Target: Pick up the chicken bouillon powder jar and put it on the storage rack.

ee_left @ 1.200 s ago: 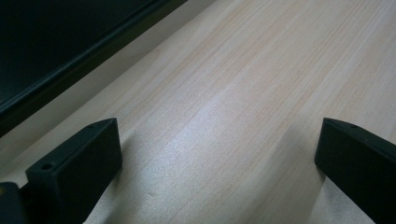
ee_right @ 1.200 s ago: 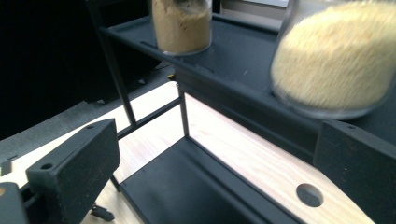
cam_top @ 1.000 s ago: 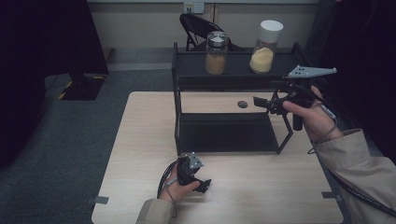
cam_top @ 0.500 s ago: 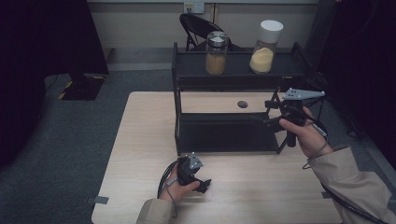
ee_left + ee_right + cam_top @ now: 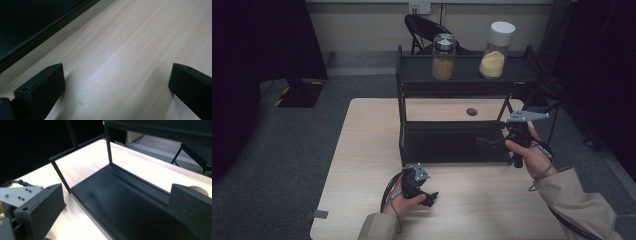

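A black two-tier rack (image 5: 404,120) stands on the light wooden table (image 5: 362,150). On its top shelf are a metal-lidded jar (image 5: 443,56) of tan contents and a white-lidded jar (image 5: 495,50) of yellow powder. My right gripper (image 5: 487,141) hovers at the right end of the bare lower shelf (image 5: 120,195), open and empty, its jaws pointing across the shelf. My left gripper (image 5: 428,198) rests low over the table near the front edge, open, with bare wood (image 5: 120,62) between its jaws. The rack's base edge (image 5: 37,32) runs past it.
A round hole (image 5: 471,111) sits in the table behind the rack. A black folding chair (image 5: 424,27) stands beyond the table by the wall. Grey carpet surrounds the table. The left gripper's grey plate (image 5: 20,193) lies at the left of the right gripper view.
My right gripper has come down and nearer to me, from beside the upper shelf to the level of the lower shelf. The left gripper has stayed put.
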### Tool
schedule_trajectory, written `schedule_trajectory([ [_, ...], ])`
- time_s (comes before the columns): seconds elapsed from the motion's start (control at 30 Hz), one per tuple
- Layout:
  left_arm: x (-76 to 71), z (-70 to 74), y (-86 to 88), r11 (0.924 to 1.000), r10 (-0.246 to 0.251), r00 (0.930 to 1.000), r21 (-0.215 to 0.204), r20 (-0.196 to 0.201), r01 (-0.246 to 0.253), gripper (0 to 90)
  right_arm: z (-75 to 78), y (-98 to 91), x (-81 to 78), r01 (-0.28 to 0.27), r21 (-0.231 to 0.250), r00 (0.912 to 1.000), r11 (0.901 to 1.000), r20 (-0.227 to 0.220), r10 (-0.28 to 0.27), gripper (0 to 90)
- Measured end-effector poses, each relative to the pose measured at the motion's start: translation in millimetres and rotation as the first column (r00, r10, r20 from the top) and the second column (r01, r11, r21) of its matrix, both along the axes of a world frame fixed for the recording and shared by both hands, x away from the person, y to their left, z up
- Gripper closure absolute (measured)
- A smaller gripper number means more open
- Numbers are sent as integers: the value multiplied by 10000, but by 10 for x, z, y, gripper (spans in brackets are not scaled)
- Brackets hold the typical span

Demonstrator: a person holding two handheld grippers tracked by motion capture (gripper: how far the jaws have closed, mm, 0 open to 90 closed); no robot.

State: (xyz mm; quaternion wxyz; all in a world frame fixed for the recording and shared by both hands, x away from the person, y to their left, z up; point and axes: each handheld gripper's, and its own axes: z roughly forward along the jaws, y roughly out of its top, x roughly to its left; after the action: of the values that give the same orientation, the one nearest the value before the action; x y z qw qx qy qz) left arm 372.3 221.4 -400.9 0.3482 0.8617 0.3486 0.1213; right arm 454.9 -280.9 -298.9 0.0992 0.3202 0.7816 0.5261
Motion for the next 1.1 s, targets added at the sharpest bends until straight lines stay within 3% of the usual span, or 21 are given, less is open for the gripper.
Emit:
schedule_trajectory([
  [0.57,0,0,0,10000,-2,10000,2,1,2,0,-428,20,-23,-106,-220,9978,9997,-650,92,0],
  [1.1,0,0,0,10000,-1,10000,1,3,1,1,-783,35,-143,-505,-1077,9943,9929,-986,399,3],
])
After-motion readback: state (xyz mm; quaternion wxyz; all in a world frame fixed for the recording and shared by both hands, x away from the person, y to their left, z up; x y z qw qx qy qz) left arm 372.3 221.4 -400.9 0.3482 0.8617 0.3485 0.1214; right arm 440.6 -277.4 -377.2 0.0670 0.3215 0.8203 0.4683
